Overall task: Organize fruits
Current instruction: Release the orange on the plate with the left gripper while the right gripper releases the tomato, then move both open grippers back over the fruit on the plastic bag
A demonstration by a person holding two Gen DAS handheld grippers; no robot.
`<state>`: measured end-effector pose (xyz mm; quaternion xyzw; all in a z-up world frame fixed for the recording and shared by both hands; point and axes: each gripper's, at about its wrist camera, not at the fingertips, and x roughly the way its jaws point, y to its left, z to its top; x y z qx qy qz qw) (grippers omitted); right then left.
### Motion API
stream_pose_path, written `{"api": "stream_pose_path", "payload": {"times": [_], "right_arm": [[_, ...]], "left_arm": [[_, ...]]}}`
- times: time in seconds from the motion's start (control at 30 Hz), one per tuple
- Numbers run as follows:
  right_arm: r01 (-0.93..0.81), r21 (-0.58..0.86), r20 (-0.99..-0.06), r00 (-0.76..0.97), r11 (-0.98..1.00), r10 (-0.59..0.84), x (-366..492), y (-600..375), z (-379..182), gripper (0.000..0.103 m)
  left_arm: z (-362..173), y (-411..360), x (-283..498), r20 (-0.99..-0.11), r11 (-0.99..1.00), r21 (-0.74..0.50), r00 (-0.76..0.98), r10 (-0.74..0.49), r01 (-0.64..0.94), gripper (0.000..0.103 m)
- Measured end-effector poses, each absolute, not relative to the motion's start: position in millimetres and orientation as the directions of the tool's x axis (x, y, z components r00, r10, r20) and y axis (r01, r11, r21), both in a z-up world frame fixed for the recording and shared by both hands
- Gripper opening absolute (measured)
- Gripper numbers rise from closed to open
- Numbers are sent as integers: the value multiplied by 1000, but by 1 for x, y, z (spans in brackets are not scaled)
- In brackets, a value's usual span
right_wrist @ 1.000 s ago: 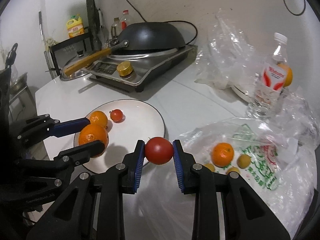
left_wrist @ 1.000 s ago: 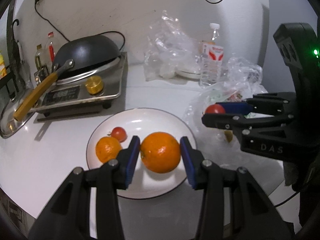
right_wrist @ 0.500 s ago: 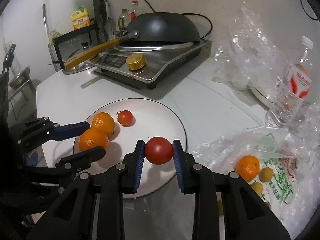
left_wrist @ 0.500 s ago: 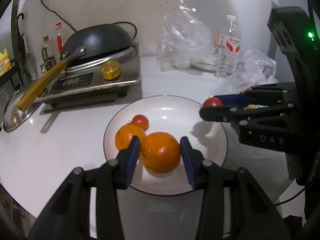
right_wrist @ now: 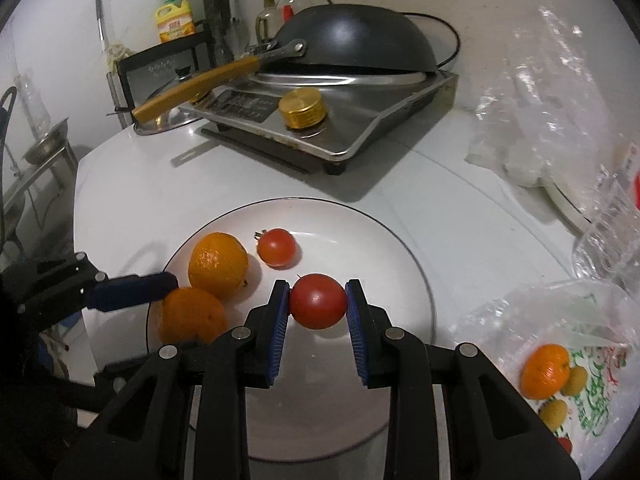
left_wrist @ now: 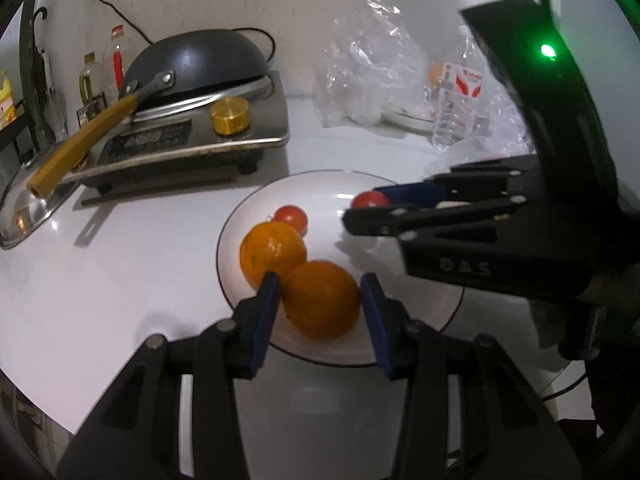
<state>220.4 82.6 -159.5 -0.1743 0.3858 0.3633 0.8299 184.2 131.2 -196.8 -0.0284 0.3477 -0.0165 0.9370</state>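
My left gripper [left_wrist: 320, 300] is shut on an orange [left_wrist: 322, 300] low over the near part of a white plate [left_wrist: 400, 344]. A second orange [left_wrist: 270, 252] and a small tomato [left_wrist: 292, 218] lie on the plate just beyond it. My right gripper [right_wrist: 318, 300] is shut on a red tomato [right_wrist: 318, 300] above the plate [right_wrist: 384, 248]; the lying orange [right_wrist: 218, 264] and small tomato [right_wrist: 277, 247] sit to its left. From the left wrist view, the right gripper [left_wrist: 360, 210] reaches in from the right with its tomato [left_wrist: 370, 199]. The left-held orange [right_wrist: 192, 318] shows at the plate's left edge.
A stove [right_wrist: 320, 124] with an upturned black wok [right_wrist: 352, 40] stands behind the plate. At right lies a plastic bag [right_wrist: 560, 360] holding an orange [right_wrist: 546, 370] and small yellow fruits. Crumpled clear bags [left_wrist: 368, 72] and a water bottle [left_wrist: 460, 92] stand at the back right.
Both grippers have moved in over the plate with their fruit. The right gripper has carried the tomato left from the bag side. The left-held orange now sits beside the lying orange.
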Motion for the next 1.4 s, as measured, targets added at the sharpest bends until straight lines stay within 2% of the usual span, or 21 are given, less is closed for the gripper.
{"api": "stream_pose_path", "payload": {"times": [0.53, 1.3, 1.37, 1.4], "right_arm": [[-752, -10, -787, 413, 659, 459, 220, 105, -166, 31], [-696, -47, -721, 521, 717, 458, 180, 42, -115, 31], [-690, -48, -718, 526, 722, 456, 177, 35, -113, 31], [-686, -50, -716, 531, 726, 453, 175, 31, -112, 31]], "left_arm": [[-196, 138, 176, -627, 997, -80, 777, -54, 5, 44], [-162, 102, 149, -568, 999, -33, 823, -13, -7, 48], [-160, 97, 146, -566, 1000, -29, 824, -9, -8, 52], [-159, 95, 145, -564, 1000, -29, 826, -11, -7, 63]]}}
